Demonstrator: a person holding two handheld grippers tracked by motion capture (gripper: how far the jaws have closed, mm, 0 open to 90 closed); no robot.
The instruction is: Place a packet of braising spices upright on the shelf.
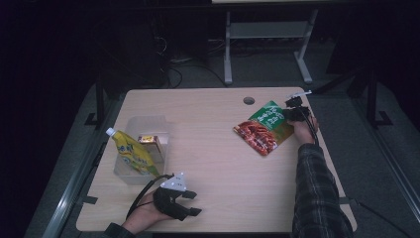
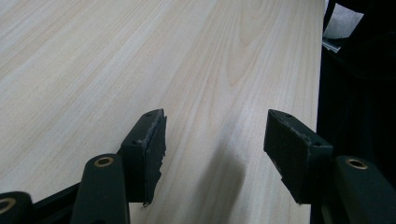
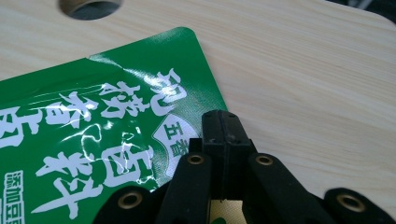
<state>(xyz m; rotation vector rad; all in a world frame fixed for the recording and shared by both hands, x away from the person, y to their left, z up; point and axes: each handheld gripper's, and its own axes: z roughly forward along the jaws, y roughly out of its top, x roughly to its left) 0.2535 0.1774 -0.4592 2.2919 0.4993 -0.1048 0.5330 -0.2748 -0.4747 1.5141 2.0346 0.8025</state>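
Pinched at its right edge by the right claw (image 3: 223,135), the green-and-red seasoning pouch (image 1: 264,128) lies far right on the counter (image 1: 218,163), long axis running toward the near left; the left claw (image 2: 215,156), wide and empty, is well apart.

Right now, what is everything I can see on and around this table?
Table: one, pale wood, centre, with a round hole near its far edge.
Clear bin: one, see-through, left side of the table.
Yellow pouch: one, yellow with a white cap, leaning in the bin.
Small carton: one, brown and yellow, inside the bin.
Green and red packet: one, lying at the right, its green edge pinched by the right tongs.
Metal frame: one, grey, on the floor beyond the table.
Left tongs: one pair, black, open, near front left edge.
Right tongs: one pair, black, shut on the packet.
Plaid sleeve: one, dark, right.
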